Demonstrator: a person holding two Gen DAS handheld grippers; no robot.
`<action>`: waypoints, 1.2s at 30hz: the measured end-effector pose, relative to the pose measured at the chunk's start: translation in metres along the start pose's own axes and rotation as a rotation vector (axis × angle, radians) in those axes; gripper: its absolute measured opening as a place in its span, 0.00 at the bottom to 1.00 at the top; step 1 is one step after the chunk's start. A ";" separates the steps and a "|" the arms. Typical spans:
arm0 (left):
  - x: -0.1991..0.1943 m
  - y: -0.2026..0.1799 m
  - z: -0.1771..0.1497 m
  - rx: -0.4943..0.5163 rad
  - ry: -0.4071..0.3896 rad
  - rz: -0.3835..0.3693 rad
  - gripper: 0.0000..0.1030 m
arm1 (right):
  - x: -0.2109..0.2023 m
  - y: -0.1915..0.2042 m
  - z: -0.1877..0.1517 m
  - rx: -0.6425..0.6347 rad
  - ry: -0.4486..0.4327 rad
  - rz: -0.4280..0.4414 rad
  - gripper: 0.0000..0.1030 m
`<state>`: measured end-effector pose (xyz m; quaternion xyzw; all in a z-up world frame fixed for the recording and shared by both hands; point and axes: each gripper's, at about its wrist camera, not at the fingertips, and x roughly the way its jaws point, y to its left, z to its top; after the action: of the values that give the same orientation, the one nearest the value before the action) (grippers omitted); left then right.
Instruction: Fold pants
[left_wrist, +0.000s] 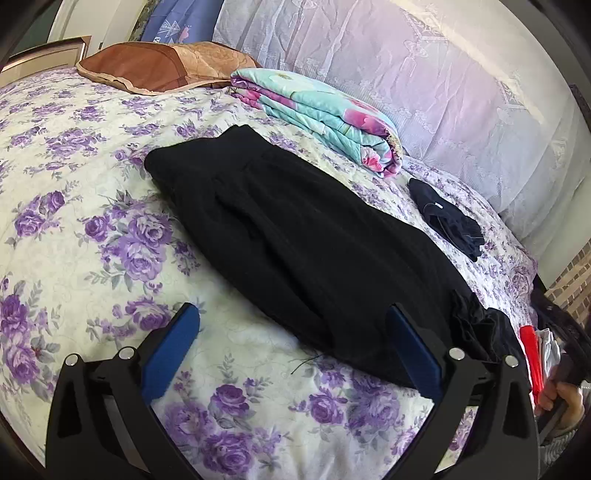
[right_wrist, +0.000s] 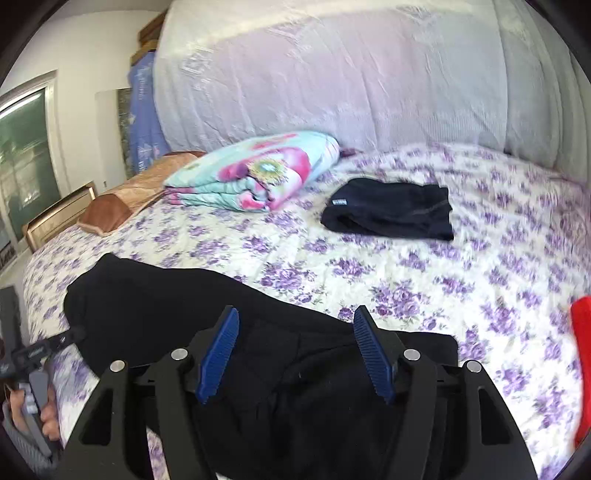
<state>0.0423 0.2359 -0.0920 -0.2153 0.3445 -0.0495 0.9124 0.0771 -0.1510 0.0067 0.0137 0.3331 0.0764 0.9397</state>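
My black pants (left_wrist: 295, 236) lie stretched across the bed (left_wrist: 74, 155), on its purple-flowered cover, with one end near the pillow (left_wrist: 159, 66) and the other running toward my right side. My left claw (left_wrist: 291, 314) stands wide open over the near edge of the pants; its right finger (left_wrist: 413, 354) lies over the dark cloth, its left one is over bare cover, and nothing is gripped. My right claw (right_wrist: 295, 317) is open too, hovering above the pants (right_wrist: 229, 314) with cloth below the gap but not pinched. Beyond the pants sit a folded turquoise and pink quilt (left_wrist: 317, 114) and a small folded dark garment (right_wrist: 391, 210). Something red (right_wrist: 583, 369) shows at the right edge.
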 end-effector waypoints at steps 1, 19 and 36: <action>0.000 0.000 0.000 0.000 0.001 0.000 0.95 | 0.018 0.007 -0.008 -0.033 0.060 0.005 0.68; 0.005 -0.003 0.002 0.016 0.022 0.024 0.96 | 0.059 0.024 -0.042 -0.080 0.205 0.045 0.82; -0.013 0.036 0.043 -0.116 0.056 0.074 0.96 | 0.048 0.017 -0.042 -0.030 0.121 0.123 0.96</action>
<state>0.0586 0.2866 -0.0708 -0.2535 0.3800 -0.0015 0.8896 0.0848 -0.1279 -0.0549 0.0155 0.3868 0.1394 0.9114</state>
